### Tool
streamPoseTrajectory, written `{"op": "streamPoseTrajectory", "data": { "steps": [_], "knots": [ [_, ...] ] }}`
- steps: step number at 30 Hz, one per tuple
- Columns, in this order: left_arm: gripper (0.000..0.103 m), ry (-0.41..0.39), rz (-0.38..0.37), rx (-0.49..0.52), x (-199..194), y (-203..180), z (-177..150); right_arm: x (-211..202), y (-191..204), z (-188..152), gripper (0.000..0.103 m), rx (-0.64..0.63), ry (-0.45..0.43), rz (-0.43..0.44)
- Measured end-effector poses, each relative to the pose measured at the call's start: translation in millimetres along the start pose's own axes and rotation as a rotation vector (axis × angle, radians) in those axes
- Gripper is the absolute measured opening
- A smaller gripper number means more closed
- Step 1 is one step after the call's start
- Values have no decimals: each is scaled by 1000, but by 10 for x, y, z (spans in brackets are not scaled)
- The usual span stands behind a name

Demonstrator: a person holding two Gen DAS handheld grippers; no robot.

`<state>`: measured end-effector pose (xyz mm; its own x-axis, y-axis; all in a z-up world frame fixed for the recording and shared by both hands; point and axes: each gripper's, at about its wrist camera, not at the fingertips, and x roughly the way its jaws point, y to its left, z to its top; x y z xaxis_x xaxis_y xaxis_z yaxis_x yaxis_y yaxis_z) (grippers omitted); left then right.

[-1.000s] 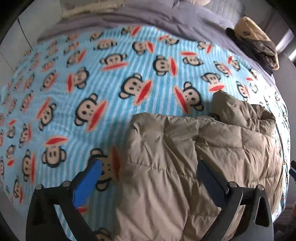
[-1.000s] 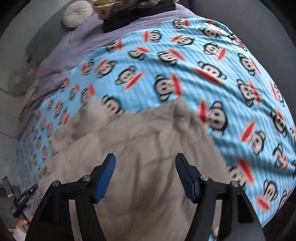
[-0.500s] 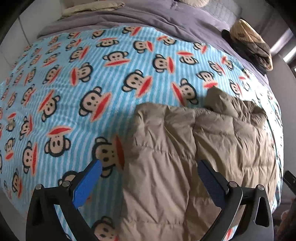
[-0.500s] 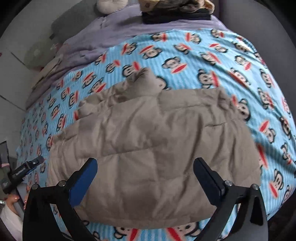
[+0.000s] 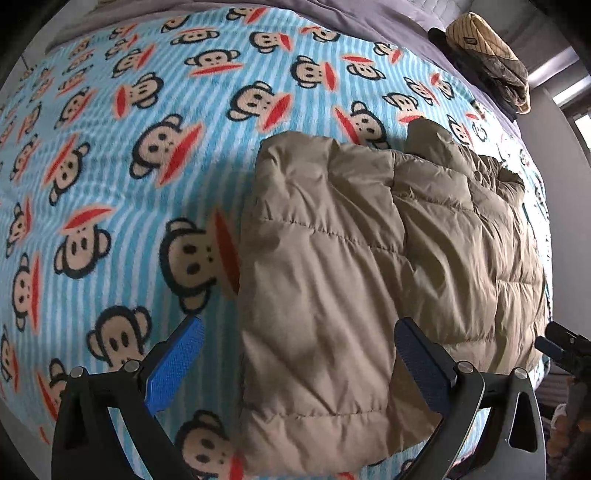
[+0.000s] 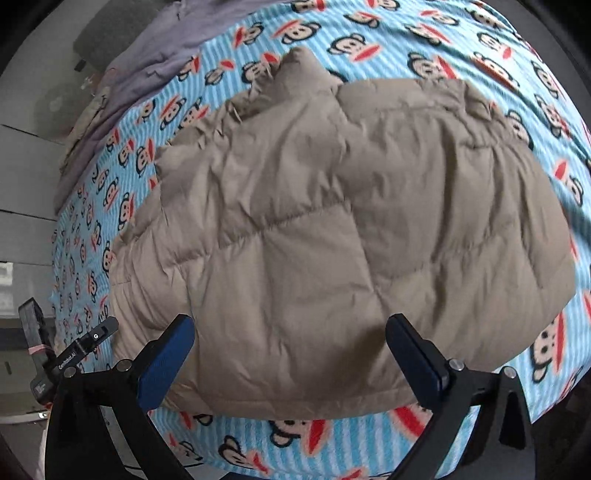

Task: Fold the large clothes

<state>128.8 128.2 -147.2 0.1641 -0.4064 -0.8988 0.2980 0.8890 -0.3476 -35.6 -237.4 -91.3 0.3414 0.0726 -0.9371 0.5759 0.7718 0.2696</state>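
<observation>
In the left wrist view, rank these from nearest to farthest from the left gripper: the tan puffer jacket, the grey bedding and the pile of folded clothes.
From the left gripper:
1. Tan puffer jacket, right under the open jaws, on the monkey blanket.
2. and 3. Grey bedding along the far edge of the blanket, and the pile of folded clothes at the far right corner: too close to call.

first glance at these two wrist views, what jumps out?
The loud blue striped blanket printed with cartoon monkey faces fills both views. On it, at the near edge of the bed, lies a puffy tan quilted jacket, folded into a rough block. Both the left gripper and the right gripper hang over the jacket with jaws wide open and nothing held.
</observation>
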Motion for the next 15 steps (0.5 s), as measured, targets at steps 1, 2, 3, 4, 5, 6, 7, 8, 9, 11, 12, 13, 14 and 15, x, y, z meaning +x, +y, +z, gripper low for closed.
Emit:
{"op": "streamPoseTrajectory", "data": {
  "steps": [1, 2, 3, 4, 5, 6, 7, 8, 9, 11, 12, 13, 14, 15],
  "knots": [
    [103, 2, -23, 0, 5, 30, -1, 13, 13, -9, 103, 2, 4, -2],
    [103, 5, -44, -3, 11, 63, 5, 19, 27, -14, 103, 0, 3, -3],
    [103, 7, -70, -10, 23, 108, 15, 23, 46, -15, 103, -3, -2, -5],
    [103, 11, -97, -21, 37, 161, 31, 26, 58, -9, 103, -6, -6, -8],
    [103, 16, -116, -29, 48, 203, 45, 33, 72, 1, 103, -9, -10, -10],
    [103, 26, -143, -40, 79, 257, 67, 42, 86, 12, 102, -11, -16, -10],
    [103, 33, -152, -47, 103, 290, 87, 60, 109, 30, 98, -14, -24, -2],
    [103, 37, -154, -53, 128, 321, 104, 72, 132, 46, 91, -19, -30, 4],
    [103, 40, -155, -55, 145, 338, 115, 96, 168, 72, 67, -32, -37, 0],
    [103, 48, -169, -47, 185, 362, 130, 163, 236, 124, 26, -56, -51, -38],
    [103, 54, -182, -40, 210, 371, 139, 193, 251, 143, 25, -62, -54, -40],
    [103, 63, -199, -32, 237, 371, 151, 236, 271, 172, 25, -71, -61, -32],
    [103, 75, -218, -24, 273, 375, 165, 296, 298, 198, 25, -86, -68, -29],
    [103, 93, -246, -15, 331, 387, 183, 357, 321, 212, 24, -105, -71, -43]
  ]
}}
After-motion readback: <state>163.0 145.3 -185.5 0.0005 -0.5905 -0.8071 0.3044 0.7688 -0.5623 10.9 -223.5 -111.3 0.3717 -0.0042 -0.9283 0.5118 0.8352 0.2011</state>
